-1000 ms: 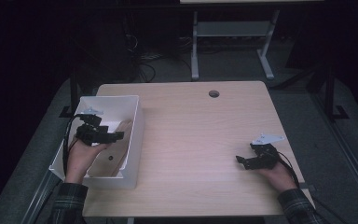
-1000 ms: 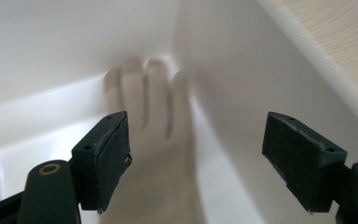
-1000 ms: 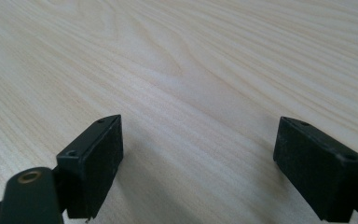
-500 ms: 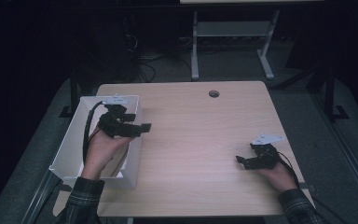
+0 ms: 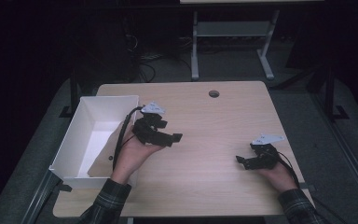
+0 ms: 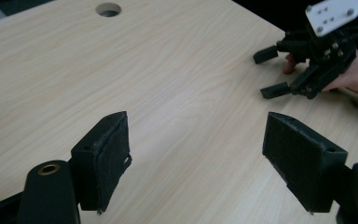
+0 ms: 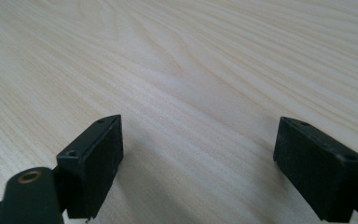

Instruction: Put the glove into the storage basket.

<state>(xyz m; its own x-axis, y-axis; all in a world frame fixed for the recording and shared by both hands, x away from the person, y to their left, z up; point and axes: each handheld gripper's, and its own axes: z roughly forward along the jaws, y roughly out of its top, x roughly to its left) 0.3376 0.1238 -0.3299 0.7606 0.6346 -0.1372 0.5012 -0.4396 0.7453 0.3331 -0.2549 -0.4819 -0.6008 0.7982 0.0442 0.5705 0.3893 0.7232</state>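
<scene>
So the left gripper (image 5: 171, 136) sits over the left-middle of the wooden table (image 5: 205, 186), just right of the white bin (image 5: 70, 149), and its fingers (image 6: 103, 158) are spread wide with nothing but bare wood between them. The right gripper (image 5: 243, 161) is resting low near the right edge of the table, well apart from the left one, fingers (image 7: 93, 161) also released and gripping nothing. There's a small round hole (image 5: 213, 94) in the table at the far side, and the bin sits along the left edge.
</scene>
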